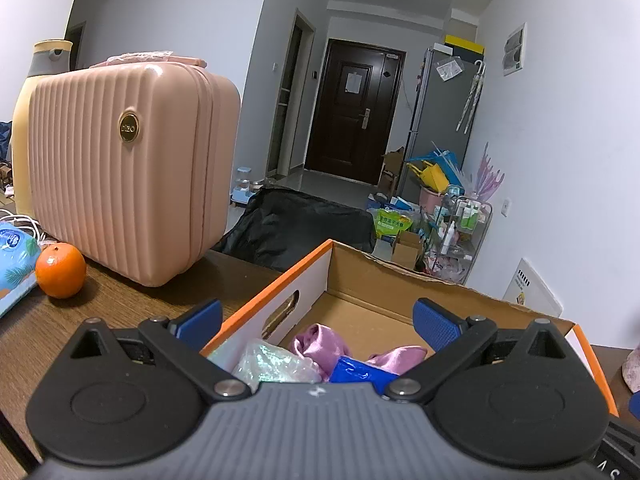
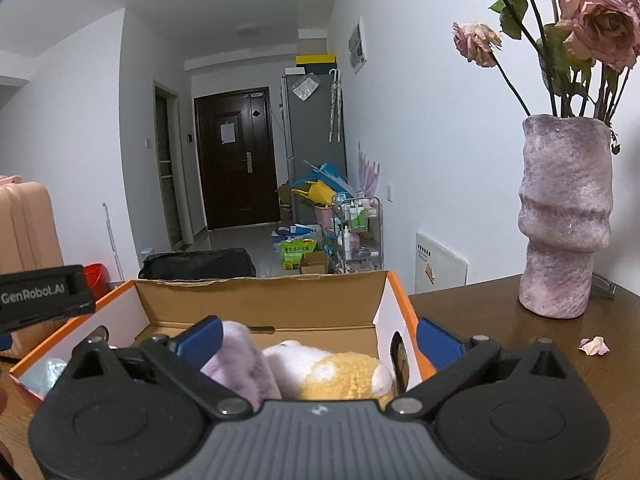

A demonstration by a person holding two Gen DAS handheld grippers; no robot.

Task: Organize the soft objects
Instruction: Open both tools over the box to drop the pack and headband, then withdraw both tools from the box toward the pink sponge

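On the wooden table (image 1: 132, 300), at nine o'clock of the left view, an orange (image 1: 61, 270) sits just beside a pink ribbed case (image 1: 120, 168). At center, the left gripper (image 1: 318, 326) hangs over the cardboard box (image 1: 372, 280), jaws spread wide, nothing between the pads. Below them in the box lie an iridescent bag (image 1: 272, 362), pink satin cloth (image 1: 320, 342) and a blue packet (image 1: 358, 370).

In the right view, the right gripper (image 2: 318, 338) also stands spread, empty, over the box's right end, where a lavender plush (image 2: 244, 364) and a yellow-and-white plush (image 2: 340, 372) rest touching. At three o'clock stands a vase (image 2: 564, 216) of dried roses (image 2: 596, 20).
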